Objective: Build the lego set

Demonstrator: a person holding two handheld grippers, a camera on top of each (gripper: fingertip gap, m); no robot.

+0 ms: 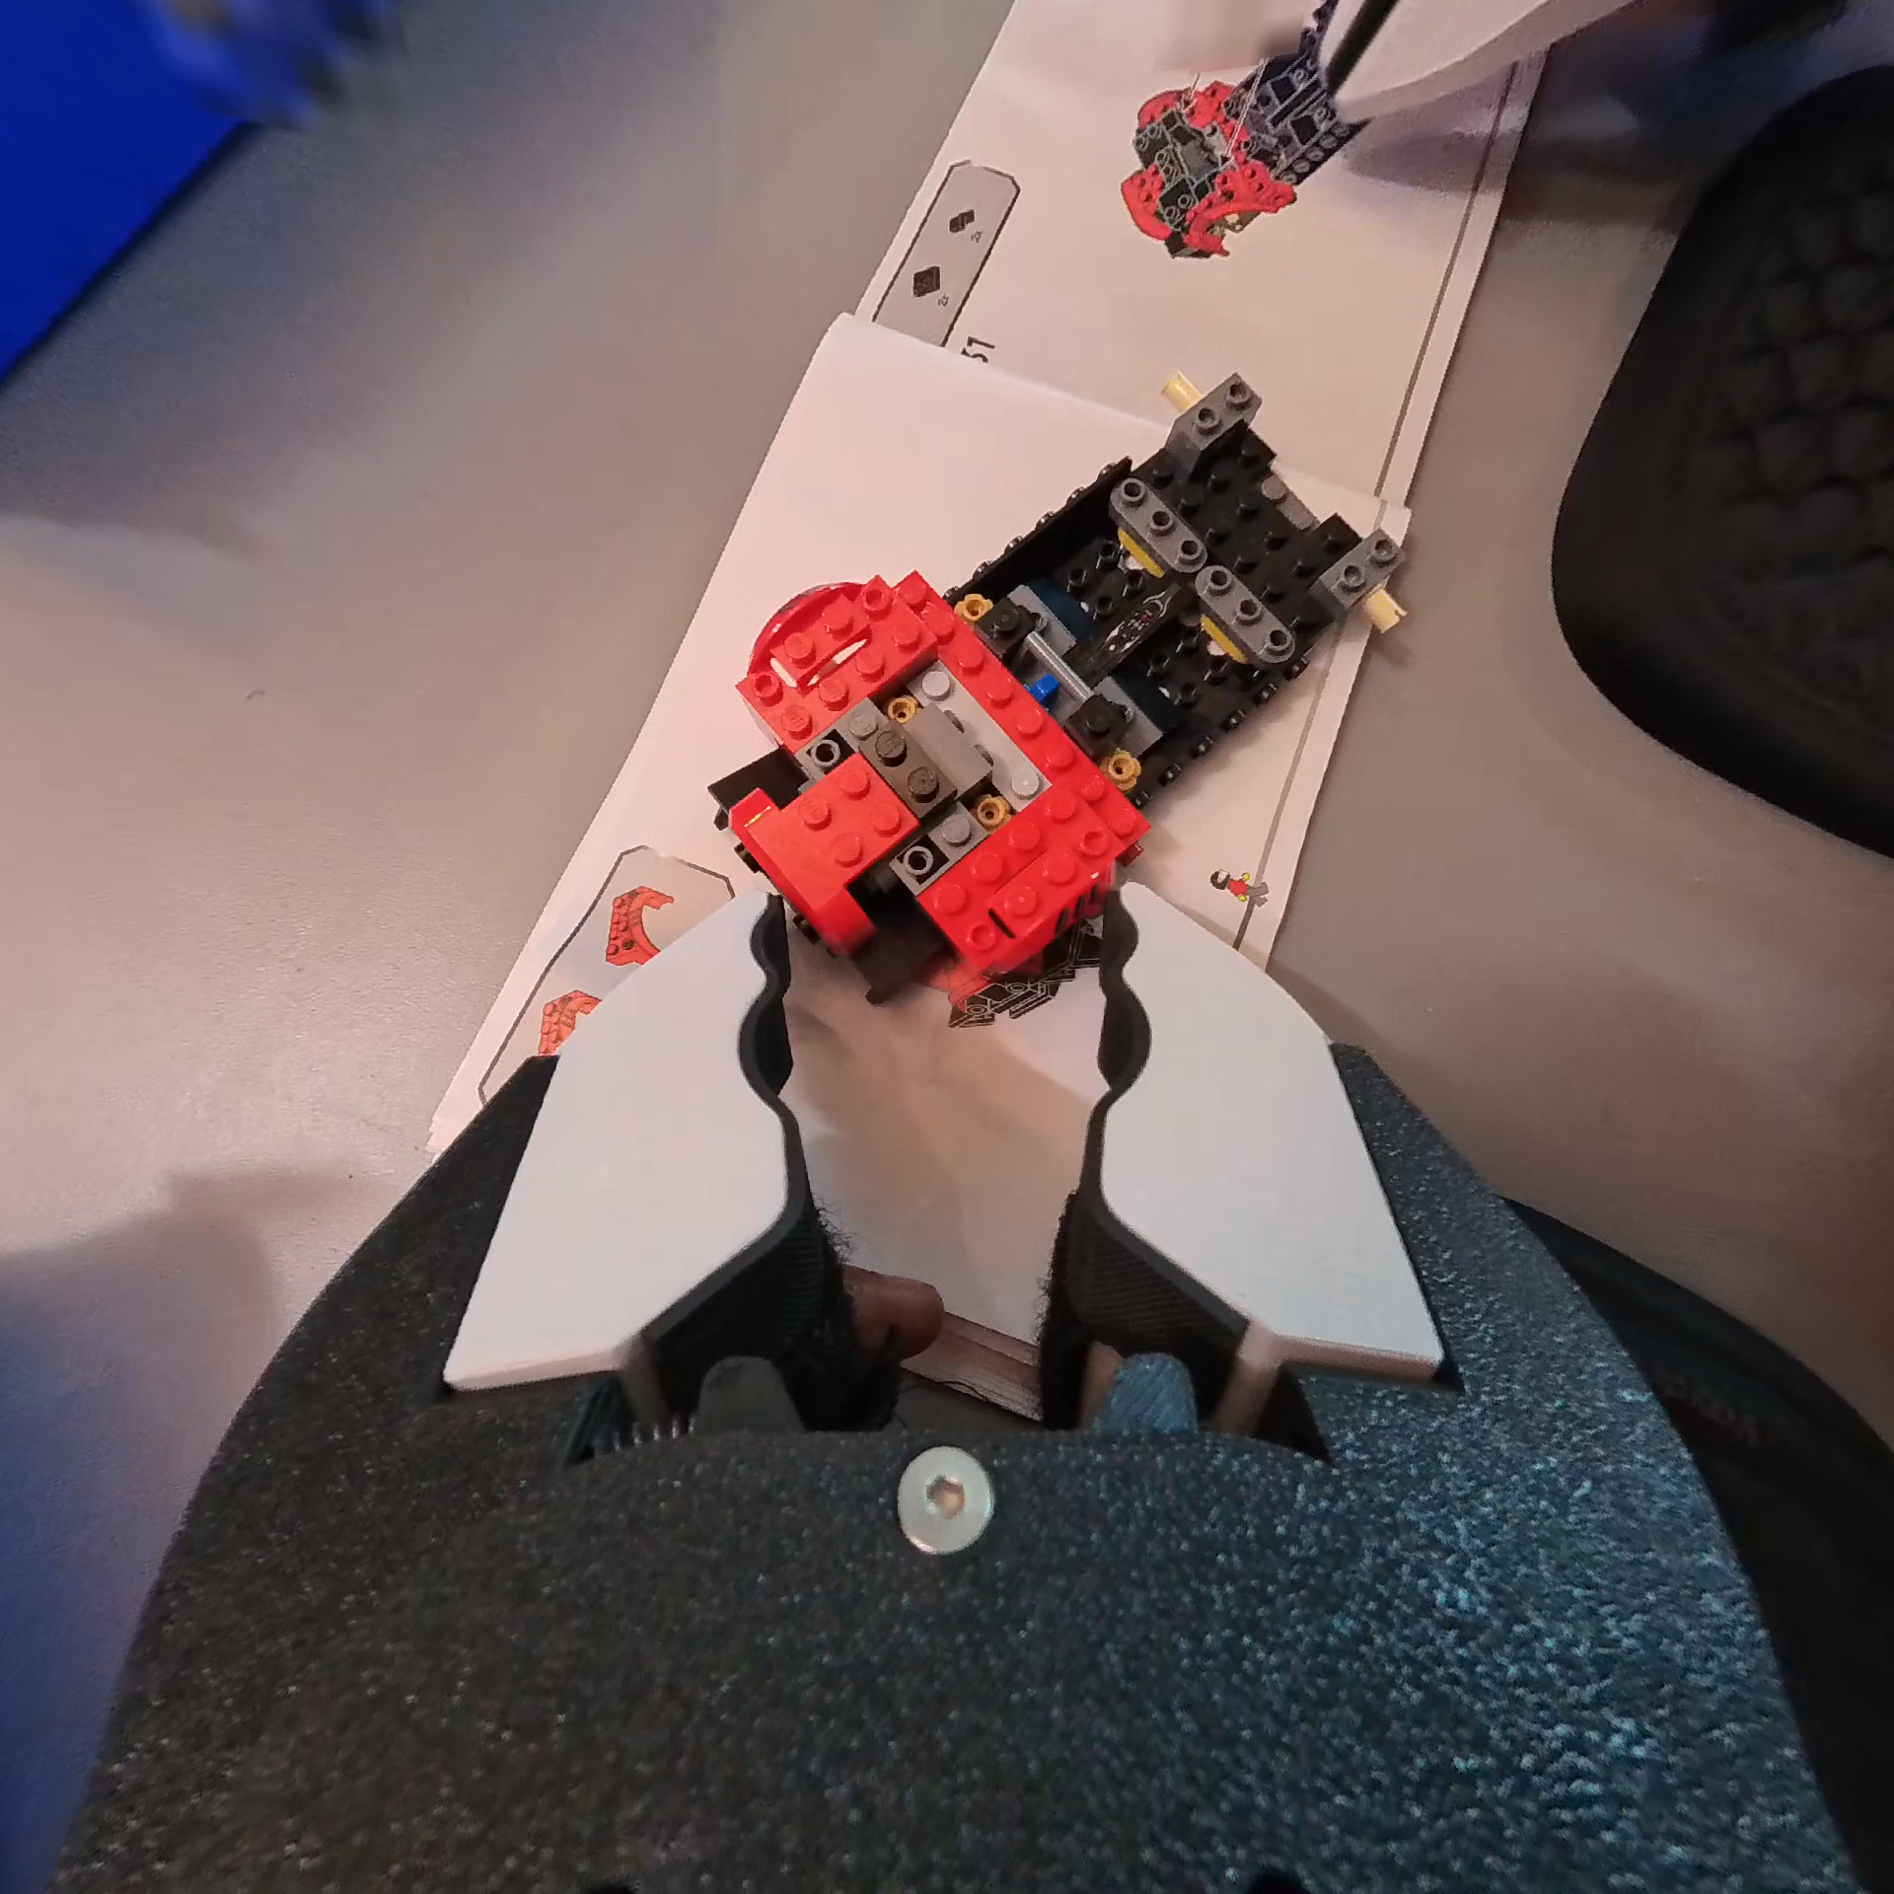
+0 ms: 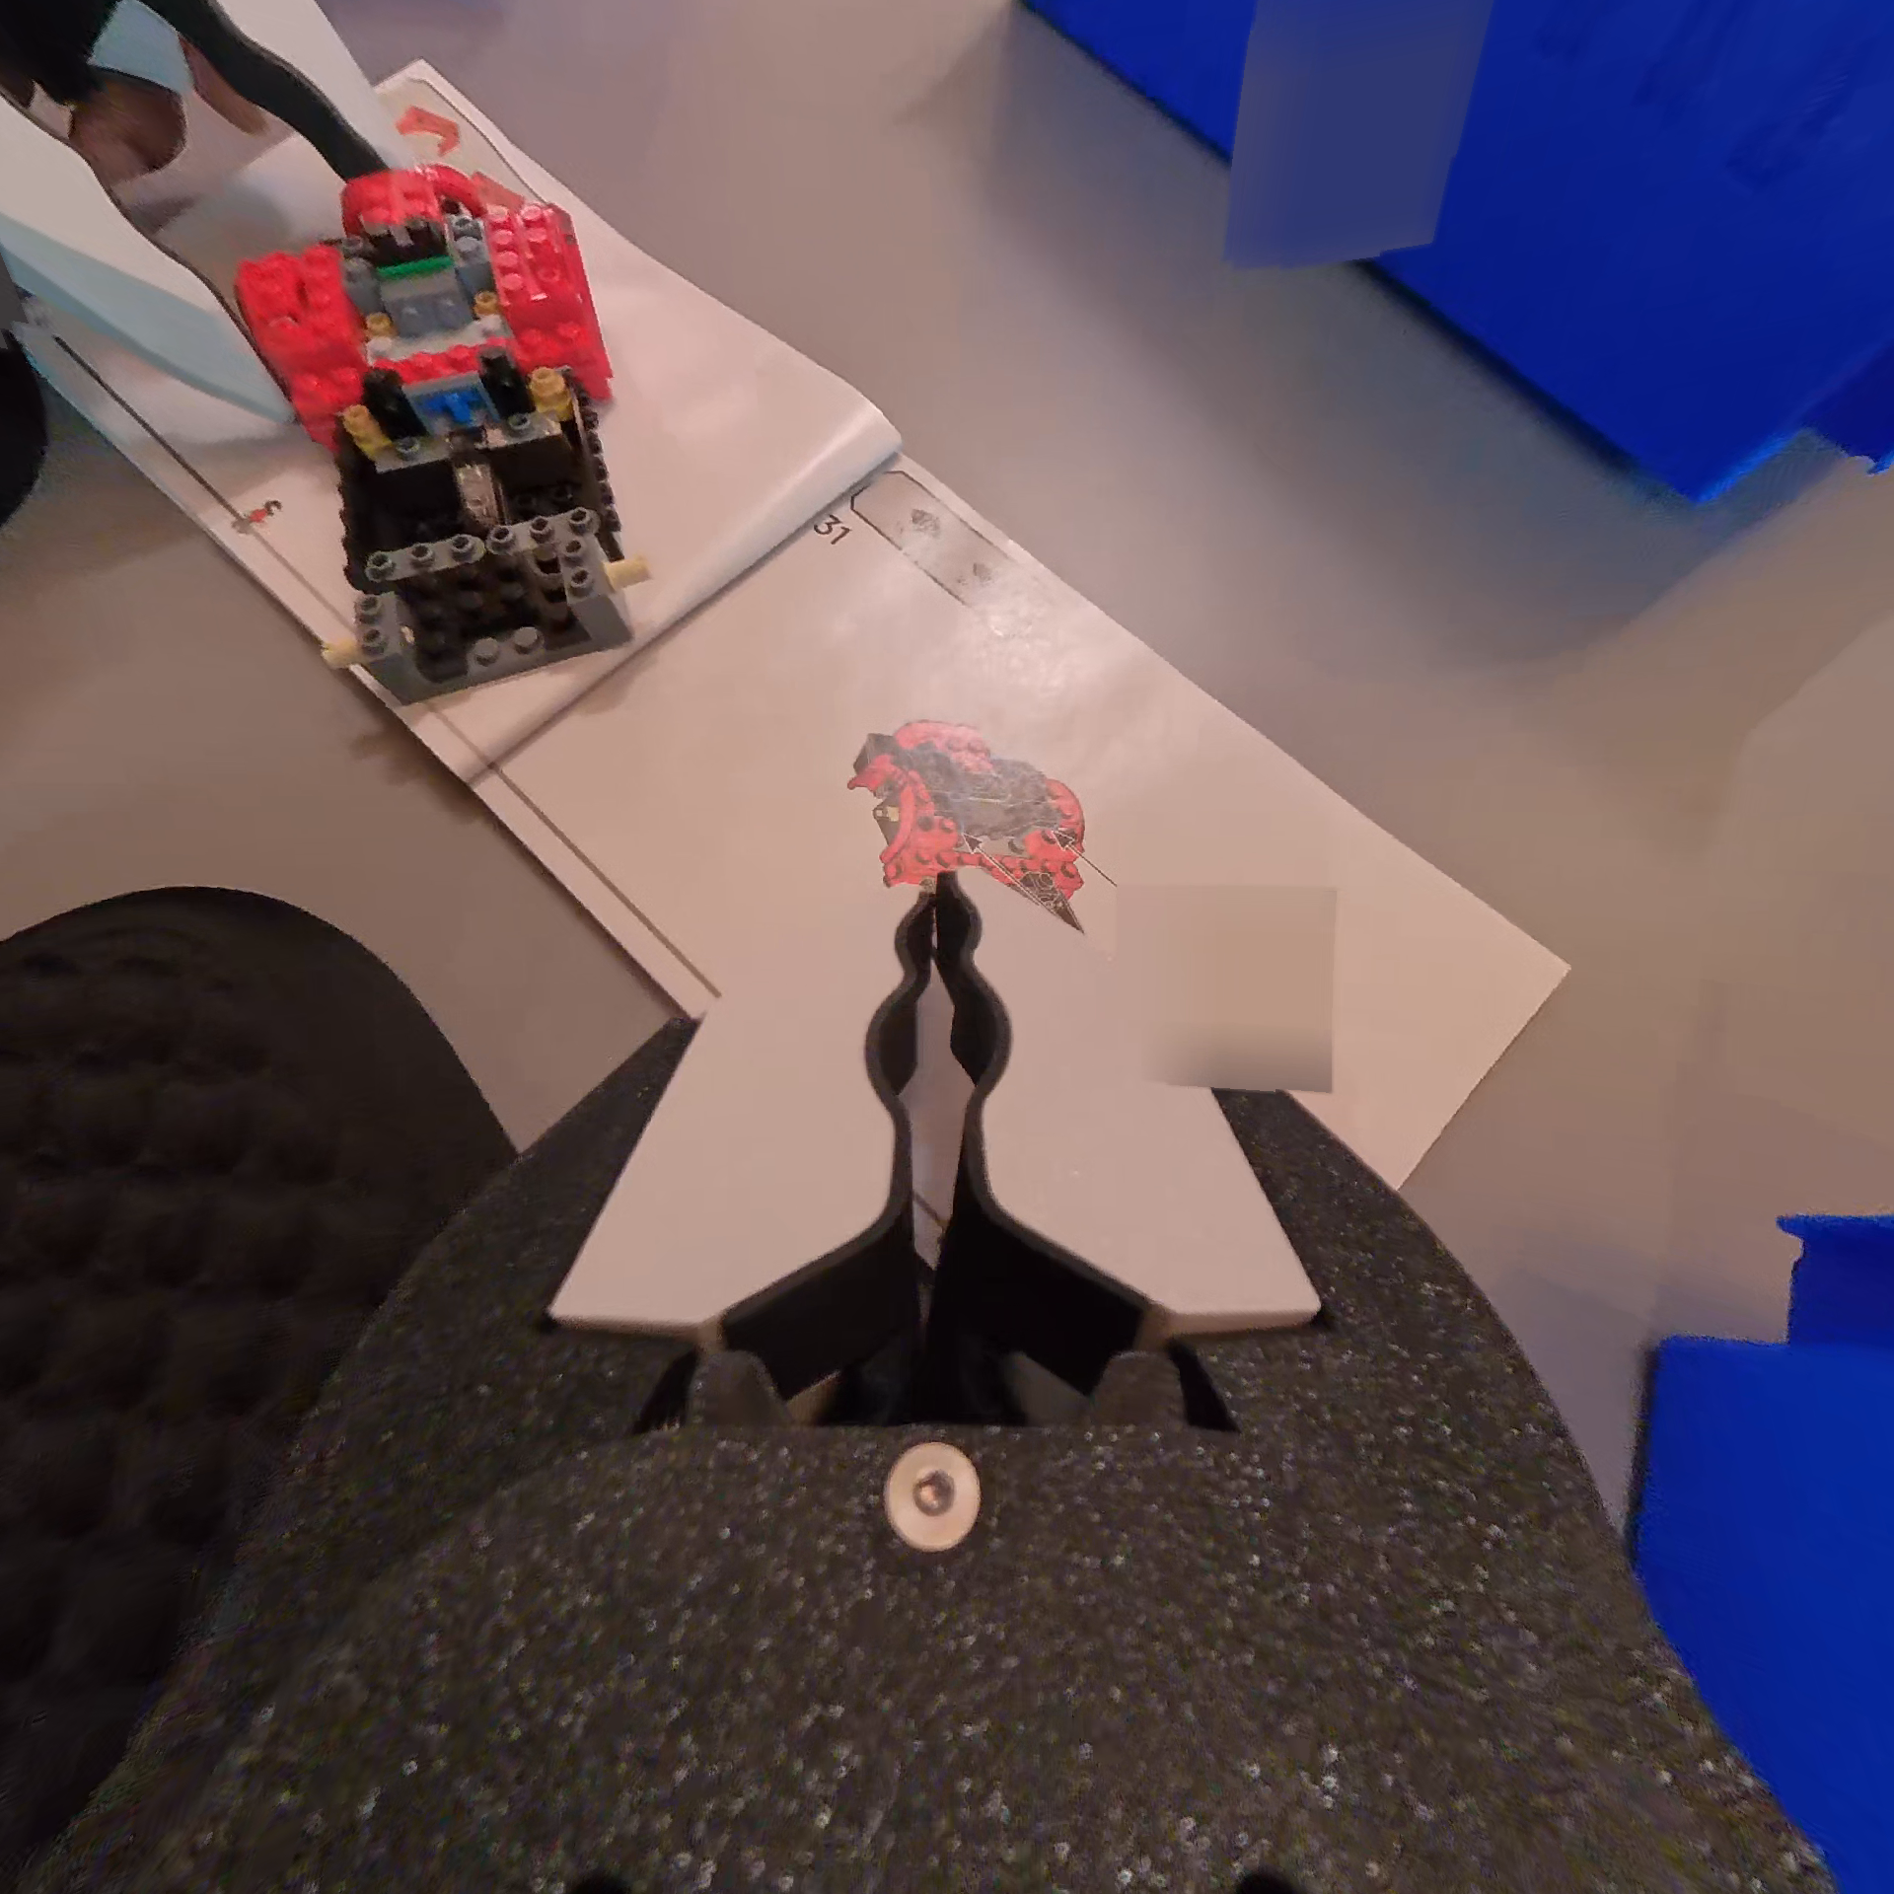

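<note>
A partly built lego car (image 1: 953, 758), red at one end and black at the other, lies on the open instruction booklet (image 1: 974, 430). My left gripper (image 1: 943, 917) is shut on the car's red end, with a fingertip against each side. The right wrist view shows the car (image 2: 461, 410) at the upper left, with a left finger (image 2: 154, 297) beside its red end. My right gripper (image 2: 938, 902) is shut, its tips resting over the booklet page (image 2: 717, 769) at a printed picture of the model (image 2: 974, 810). It also shows in the left wrist view (image 1: 1343, 62).
The booklet lies on a grey table (image 1: 359, 615). A black mesh cushion (image 1: 1742, 512) sits beside the booklet, and also shows in the right wrist view (image 2: 205, 1127). Blue bins stand at the far side (image 2: 1589, 256) and near right (image 2: 1763, 1537). The tips of one gripper are about 20 cm away from the tips of the other.
</note>
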